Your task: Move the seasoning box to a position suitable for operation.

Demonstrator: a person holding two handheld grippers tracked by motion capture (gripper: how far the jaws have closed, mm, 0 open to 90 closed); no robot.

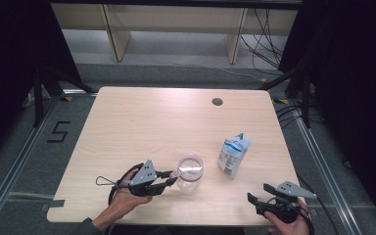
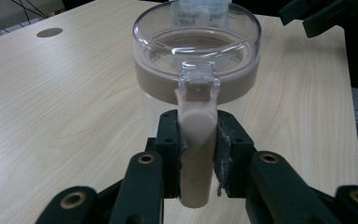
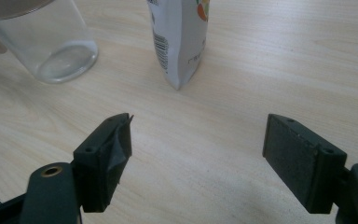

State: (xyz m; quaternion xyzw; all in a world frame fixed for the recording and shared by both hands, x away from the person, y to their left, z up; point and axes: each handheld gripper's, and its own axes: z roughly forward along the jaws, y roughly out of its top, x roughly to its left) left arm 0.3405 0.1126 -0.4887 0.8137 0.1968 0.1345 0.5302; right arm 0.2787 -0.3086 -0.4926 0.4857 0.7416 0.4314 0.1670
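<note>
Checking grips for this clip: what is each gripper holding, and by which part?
The left gripper is shut on the clear jar's beige latch handle, pads on either side. The right gripper is open over the table, holding nothing.

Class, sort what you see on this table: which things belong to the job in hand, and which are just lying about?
In the job:
- jug, handle clamped in left claw
- pouch, standing ahead of the open right claw

Lying about:
- cables on the floor
- table's hole
</note>
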